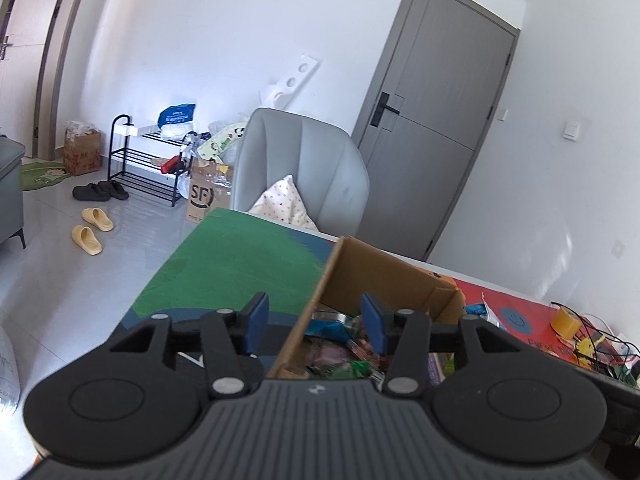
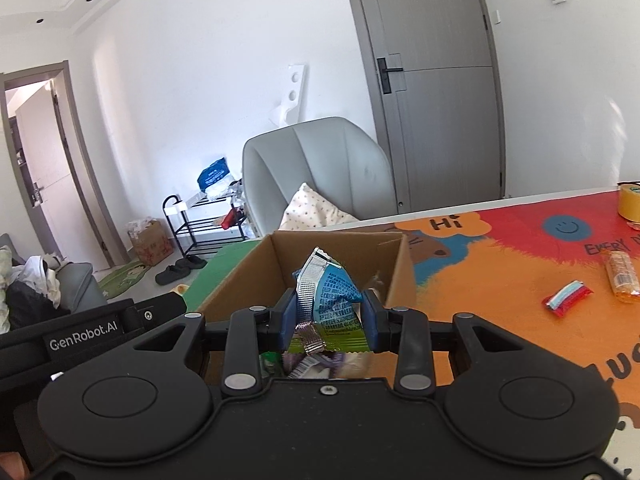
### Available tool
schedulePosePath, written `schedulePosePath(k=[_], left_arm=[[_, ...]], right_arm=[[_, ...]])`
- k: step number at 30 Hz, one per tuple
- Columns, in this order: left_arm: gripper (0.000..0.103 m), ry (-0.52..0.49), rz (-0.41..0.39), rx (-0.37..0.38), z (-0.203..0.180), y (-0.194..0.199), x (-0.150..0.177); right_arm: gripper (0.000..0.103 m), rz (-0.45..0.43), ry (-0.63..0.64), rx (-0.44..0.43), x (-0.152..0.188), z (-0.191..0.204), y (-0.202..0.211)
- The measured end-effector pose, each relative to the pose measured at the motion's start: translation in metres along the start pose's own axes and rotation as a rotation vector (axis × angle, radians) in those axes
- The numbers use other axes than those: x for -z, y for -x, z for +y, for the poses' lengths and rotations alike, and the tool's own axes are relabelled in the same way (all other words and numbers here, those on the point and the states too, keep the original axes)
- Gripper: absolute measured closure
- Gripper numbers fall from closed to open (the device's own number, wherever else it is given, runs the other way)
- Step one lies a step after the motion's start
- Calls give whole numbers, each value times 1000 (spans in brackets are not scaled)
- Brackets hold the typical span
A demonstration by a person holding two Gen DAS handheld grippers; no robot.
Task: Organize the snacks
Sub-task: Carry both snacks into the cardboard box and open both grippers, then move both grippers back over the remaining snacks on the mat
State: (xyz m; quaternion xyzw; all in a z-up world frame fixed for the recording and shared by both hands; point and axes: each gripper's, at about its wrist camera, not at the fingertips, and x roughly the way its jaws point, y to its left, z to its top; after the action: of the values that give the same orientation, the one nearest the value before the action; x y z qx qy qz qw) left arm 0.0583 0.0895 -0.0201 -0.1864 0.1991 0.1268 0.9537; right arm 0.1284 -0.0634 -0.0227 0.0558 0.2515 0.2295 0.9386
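Right tongs [image 2: 328, 320]: nearest the lens, blue pads clamped on a crumpled blue-and-green snack packet [image 2: 330, 300] with a silver crimped seam, held just above the open cardboard box [image 2: 400, 276]. Left tongs [image 1: 316, 324]: parted to a middling width, nothing between the pads, poised over the near left corner of the same box; one pad hangs outside the box wall, the other over the contents. Box contents: a loose heap of wrappers [image 1: 340, 344], green, blue and silver, individual kinds not legible. Step in hand, by judgement: delivery of the held packet into the box, with the left tongs apparently free after a release. Next move, by judgement: carry the packet forward and lower over the box interior, then part the pads; the packet is light and crinkled and may cling to a pad or catch the box rim. Outstanding items on the counter [image 2: 500, 280]: a small red, white and blue wrapped sweet [image 2: 567, 298] and an orange wrapped bar [image 2: 622, 276], both well right of the box; a yellow tape roll [image 2: 630, 200] at the far right edge. Counter surface: a bright cartoon mat, orange and red to the right, green to the left. Room: grey armchair [image 2: 320, 168] with spotted cushion behind the counter, grey door, black shoe rack, slippers on a pale tiled floor.
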Motion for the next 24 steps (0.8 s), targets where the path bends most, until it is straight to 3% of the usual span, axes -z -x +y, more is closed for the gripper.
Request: schedulePosePath(k=[3, 5, 8, 24], left_arm=[[41, 5, -3, -11, 1, -1, -1], [35, 3, 3, -12, 0, -2, -1], [23, -6, 6, -16, -5, -3, 1], [5, -104, 5, -46, -50, -2, 19]], right_arm=[[64, 3, 15, -17, 1, 7, 1], [53, -2, 18, 3, 1, 7, 3], [53, 0, -6, 25, 1, -3, 5], [30, -23, -114, 149, 13, -61, 37]])
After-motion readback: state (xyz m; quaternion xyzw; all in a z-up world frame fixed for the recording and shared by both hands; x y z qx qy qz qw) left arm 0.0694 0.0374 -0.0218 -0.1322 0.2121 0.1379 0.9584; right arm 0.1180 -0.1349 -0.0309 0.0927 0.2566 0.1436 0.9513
